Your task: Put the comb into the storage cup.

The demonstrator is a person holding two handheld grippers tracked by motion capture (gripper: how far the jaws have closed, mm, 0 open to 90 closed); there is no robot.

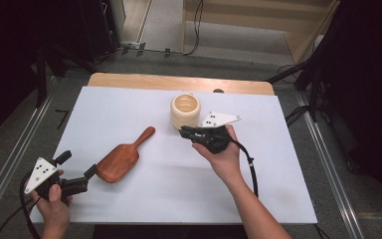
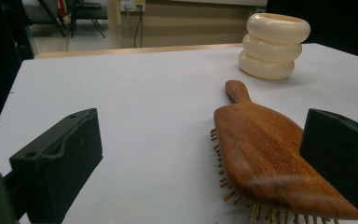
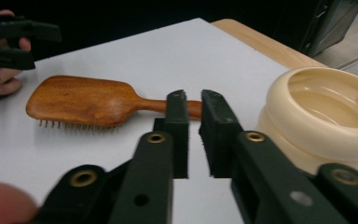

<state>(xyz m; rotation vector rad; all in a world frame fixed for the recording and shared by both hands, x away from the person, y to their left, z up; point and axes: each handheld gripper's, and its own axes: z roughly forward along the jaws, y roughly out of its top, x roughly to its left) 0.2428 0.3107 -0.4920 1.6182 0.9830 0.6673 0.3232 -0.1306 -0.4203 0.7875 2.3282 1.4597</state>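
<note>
Brown wooden hairbrush (image 1: 121, 160) is laid bristles down on the white table (image 1: 144, 109), with its handle pointed at the cream ringed cup (image 1: 185, 110). The left gripper (image 1: 82, 180) is held just beside the brush head, its jaws wide apart, with nothing pinched. The right gripper (image 1: 184, 131) is held just beside the cup, above the table. Its jaws are almost together, and nothing is gripped between them.
</note>
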